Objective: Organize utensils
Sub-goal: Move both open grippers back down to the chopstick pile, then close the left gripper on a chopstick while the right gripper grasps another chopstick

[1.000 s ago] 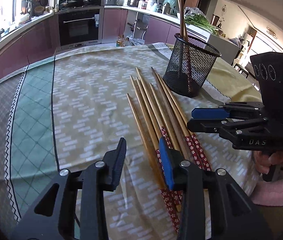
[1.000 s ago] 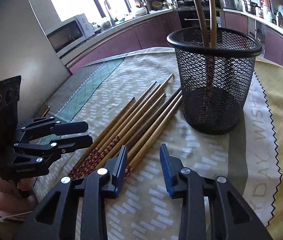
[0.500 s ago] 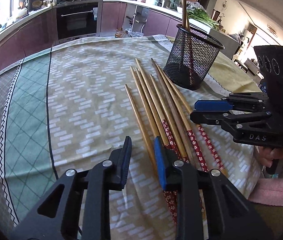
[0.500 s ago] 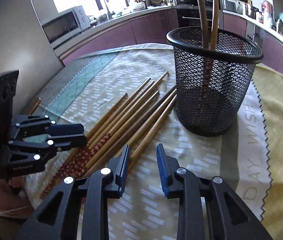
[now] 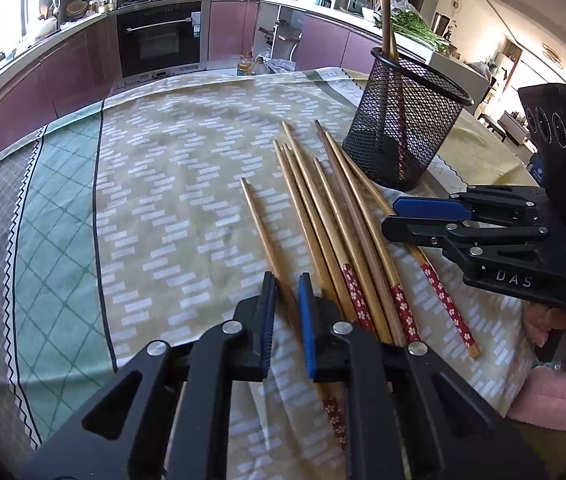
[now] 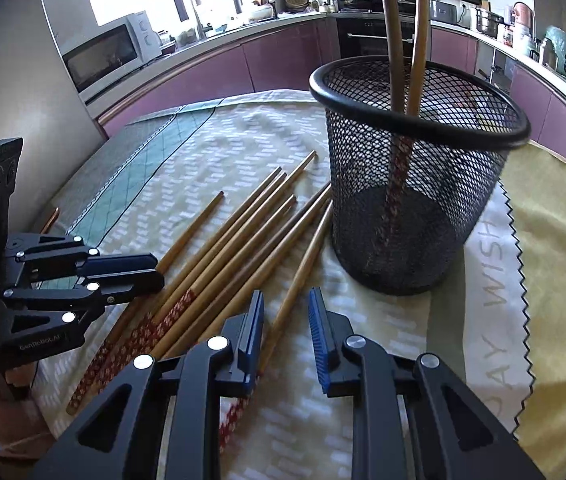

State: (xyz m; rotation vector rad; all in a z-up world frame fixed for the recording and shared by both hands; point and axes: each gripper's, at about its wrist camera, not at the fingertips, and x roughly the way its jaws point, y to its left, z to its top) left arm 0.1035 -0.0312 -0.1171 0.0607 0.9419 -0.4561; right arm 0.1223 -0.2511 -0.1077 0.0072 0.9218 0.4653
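Observation:
Several wooden chopsticks [image 5: 335, 216] with red flowered ends lie side by side on the tablecloth; they also show in the right wrist view [image 6: 239, 240]. A black mesh holder [image 5: 399, 136] stands upright behind them with two chopsticks in it, also seen in the right wrist view [image 6: 415, 184]. My left gripper [image 5: 286, 304] has narrowed around the leftmost chopstick [image 5: 261, 228], with a small gap still showing. My right gripper [image 6: 286, 320] is open and straddles the rightmost chopstick [image 6: 303, 268].
A patterned tablecloth [image 5: 163, 208] covers the table, and its near edge is by my grippers. The kitchen counter with an oven [image 5: 159, 36] and a microwave [image 6: 111, 56] runs behind.
My left gripper slid left and narrowed around the leftmost chopstick. My right gripper moved forward over the rightmost chopstick, closer to the holder.

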